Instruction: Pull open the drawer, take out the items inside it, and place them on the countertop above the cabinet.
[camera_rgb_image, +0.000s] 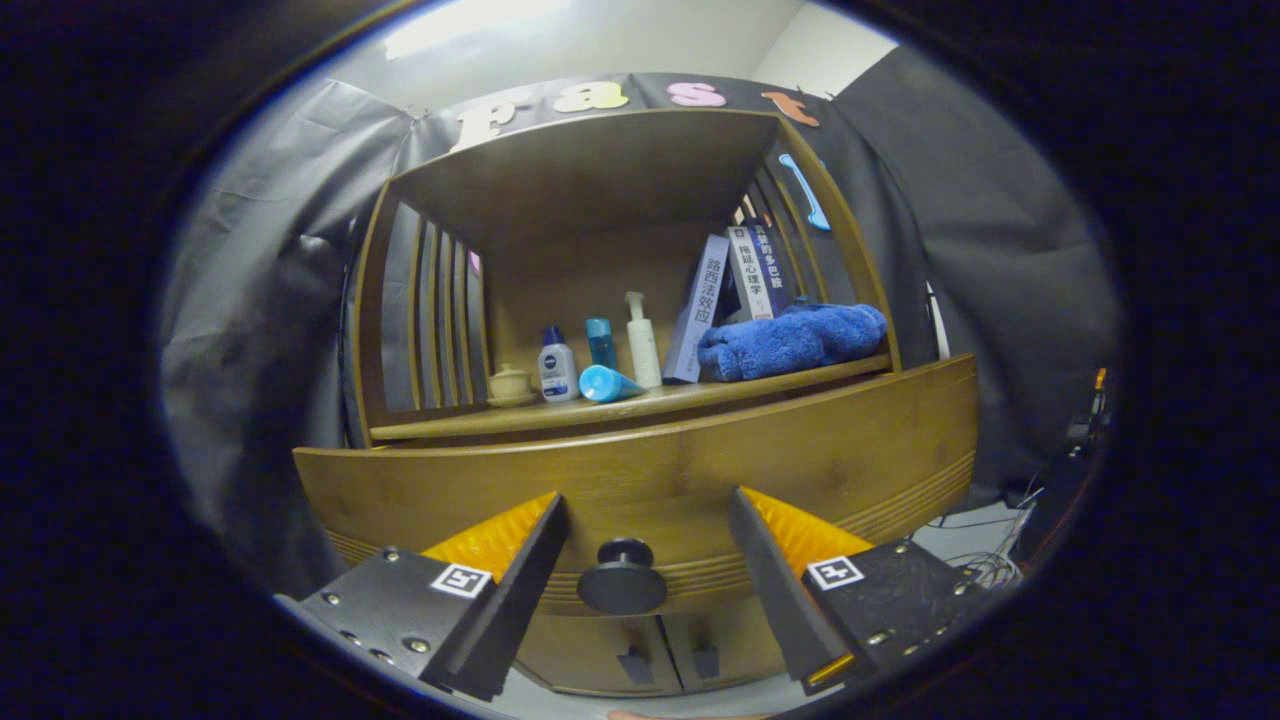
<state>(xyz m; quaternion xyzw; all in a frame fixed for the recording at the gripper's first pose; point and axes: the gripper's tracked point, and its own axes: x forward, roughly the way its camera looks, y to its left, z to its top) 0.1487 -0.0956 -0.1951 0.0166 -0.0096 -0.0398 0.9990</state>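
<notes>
Gripper is held spread, fingers apart with nothing pinched; the round dark knob sits in the gap between the two fingers, touched by neither as far as can be seen. The knob is mounted on the wooden drawer front, which spans the width just ahead of the fingertips; whether the drawer is pulled out at all cannot be told, and its contents are hidden. Below the knob, at 6 o'clock from it, two lower cabinet doors with small dark handles are seen. Above the drawer front, at 12 o'clock from the knob, the countertop is seen as a wooden ledge under a slatted wooden hutch. On the countertop, running from 11 o'clock to 1 o'clock of the knob: a small lidded cup on a saucer, a white bottle with a dark cap, a blue tube lying on its side, a tall blue bottle behind it, a white pump bottle, upright leaning books, and a folded blue towel just beside the books. A cable tangle lies on the floor at 3 o'clock of the knob.
</notes>
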